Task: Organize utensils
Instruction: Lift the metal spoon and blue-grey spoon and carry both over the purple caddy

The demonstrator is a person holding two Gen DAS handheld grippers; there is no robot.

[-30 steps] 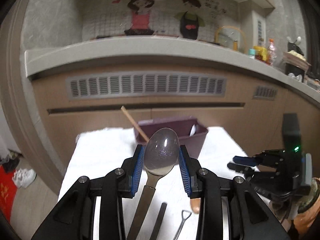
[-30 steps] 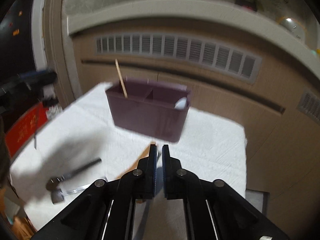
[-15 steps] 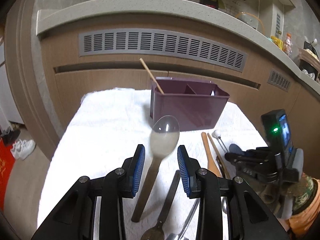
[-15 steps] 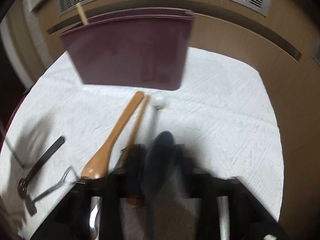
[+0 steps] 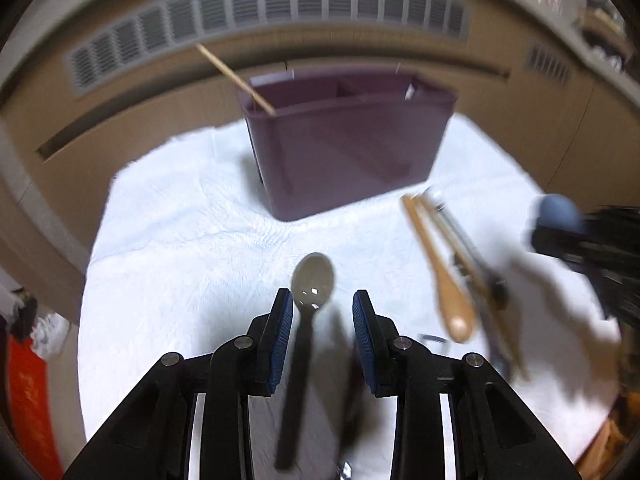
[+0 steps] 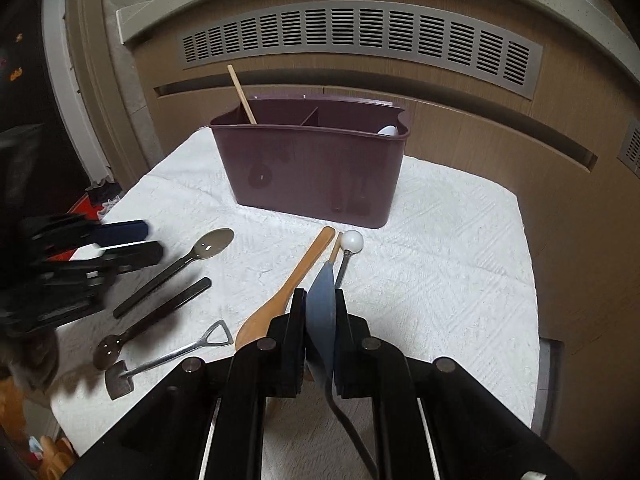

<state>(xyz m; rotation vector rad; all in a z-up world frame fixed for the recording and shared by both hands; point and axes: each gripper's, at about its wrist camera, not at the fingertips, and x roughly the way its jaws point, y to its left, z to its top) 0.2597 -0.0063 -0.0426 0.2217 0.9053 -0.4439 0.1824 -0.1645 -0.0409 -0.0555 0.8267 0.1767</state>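
Left jaws: left gripper (image 5: 320, 334) spread wide, low centre of its frame; the black-handled spoon (image 5: 306, 332) lies loose between the pads, not pinched.
Right jaws: right gripper (image 6: 319, 320) pressed onto a blue-grey spatula blade (image 6: 321, 300), held edge-on, handle trailing down past the jaws.
Step in hand: likely right tool lifted for filing; left spoon set down on the white cloth (image 6: 440, 260).
Next move: judged, carry the blade up over the caddy rim and drop it into a free section.
Caddy: maroon utensil caddy (image 6: 312, 168), upper centre, divided; wooden chopstick (image 6: 241, 94) leaning in the left section, something white (image 6: 388, 131) at right end.
Loose on cloth: wooden spoon (image 6: 280, 296), white-knobbed stick (image 6: 348, 252), second black-handled spoon (image 6: 152, 322), shovel-shaped spoon (image 6: 168, 356).
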